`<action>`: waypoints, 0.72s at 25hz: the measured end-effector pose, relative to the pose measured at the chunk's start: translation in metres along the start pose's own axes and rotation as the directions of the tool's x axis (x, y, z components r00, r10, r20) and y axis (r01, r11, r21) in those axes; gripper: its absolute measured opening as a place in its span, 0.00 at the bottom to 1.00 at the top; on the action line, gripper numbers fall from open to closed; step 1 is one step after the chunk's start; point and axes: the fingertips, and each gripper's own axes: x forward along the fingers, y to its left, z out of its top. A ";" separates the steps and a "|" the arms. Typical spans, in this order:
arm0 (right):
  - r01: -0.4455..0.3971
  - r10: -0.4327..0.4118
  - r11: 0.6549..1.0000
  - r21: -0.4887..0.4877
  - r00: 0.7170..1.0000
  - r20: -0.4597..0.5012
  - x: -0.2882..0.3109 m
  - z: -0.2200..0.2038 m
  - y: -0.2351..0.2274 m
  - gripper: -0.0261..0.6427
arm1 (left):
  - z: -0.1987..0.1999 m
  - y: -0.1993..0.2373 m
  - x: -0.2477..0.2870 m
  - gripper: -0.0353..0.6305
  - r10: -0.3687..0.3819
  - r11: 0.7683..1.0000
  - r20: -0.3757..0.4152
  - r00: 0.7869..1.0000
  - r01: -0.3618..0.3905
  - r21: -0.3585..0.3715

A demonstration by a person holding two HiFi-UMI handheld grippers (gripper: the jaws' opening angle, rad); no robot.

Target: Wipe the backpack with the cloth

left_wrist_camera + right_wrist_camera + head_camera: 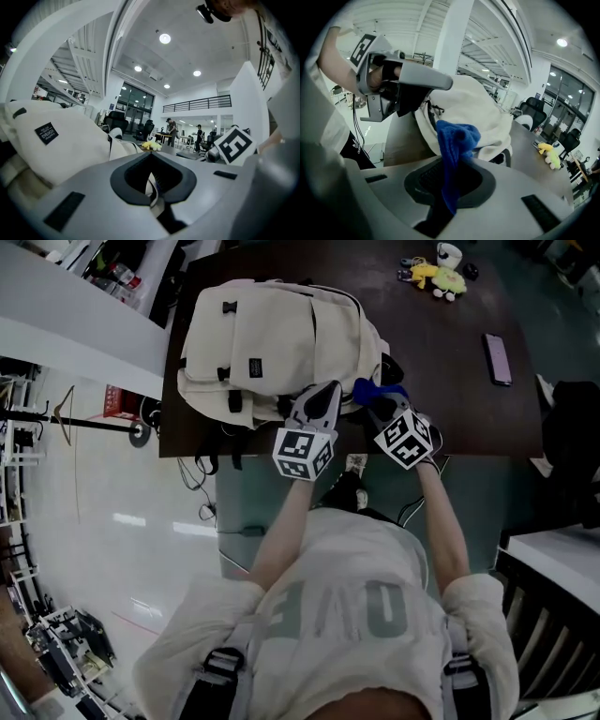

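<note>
1. Head view: the cream backpack [272, 343] lay on the dark table [450, 362]. The left gripper [323, 397] sat at its near edge, with the right gripper [380, 407] beside it carrying the blue cloth [375, 390].
2. Left gripper view: jaws were closed, pinching backpack fabric. Judgement: hold firm to keep the panel taut.
3. Right gripper view: jaws were clamped on the cloth, its free end bunched toward the pack. Judgement: press it flat and stroke away from the anchored edge.

Cream backpack [272, 343], blue cloth [457, 140], yellow toy [441, 279]
</note>
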 end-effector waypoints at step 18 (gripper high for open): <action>-0.057 0.052 0.997 0.050 0.993 0.108 -0.006 0.019 0.012 0.10 | 0.020 0.016 -0.012 0.06 0.077 0.997 0.061 0.995 -0.078 0.012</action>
